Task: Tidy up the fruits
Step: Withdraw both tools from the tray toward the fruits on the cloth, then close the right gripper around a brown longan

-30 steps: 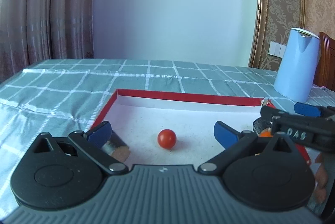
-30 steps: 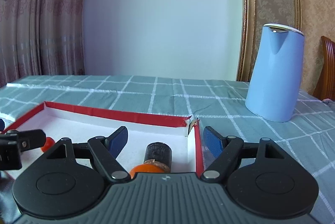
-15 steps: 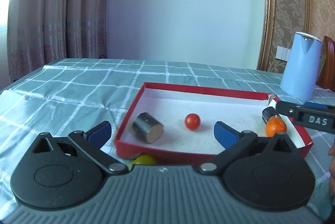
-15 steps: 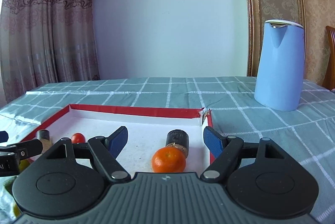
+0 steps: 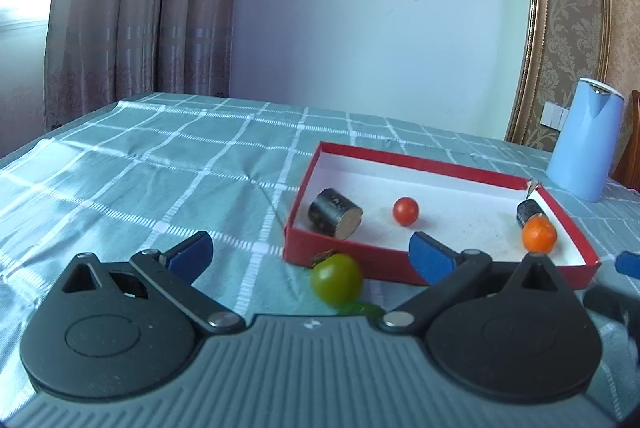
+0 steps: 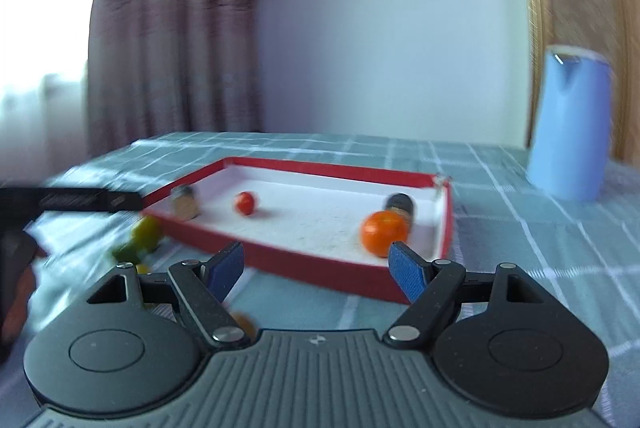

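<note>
The green tomato (image 5: 337, 279) lies on the counter (image 5: 160, 188) against the red tray's (image 5: 348, 256) near wall, by its left corner. The left claw (image 5: 308, 252) gapes empty before it. Straddle it squarely and close gently, since it may roll. The right claw (image 6: 316, 268) also stands open, empty.

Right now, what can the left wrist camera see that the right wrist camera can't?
Only the left wrist view shows the light switches on the wall. Only the right wrist view shows a small orange thing lying near its tool. Both show the red box holding a cherry tomato and a tangerine, the green tomato outside it, and the blue kettle.
</note>
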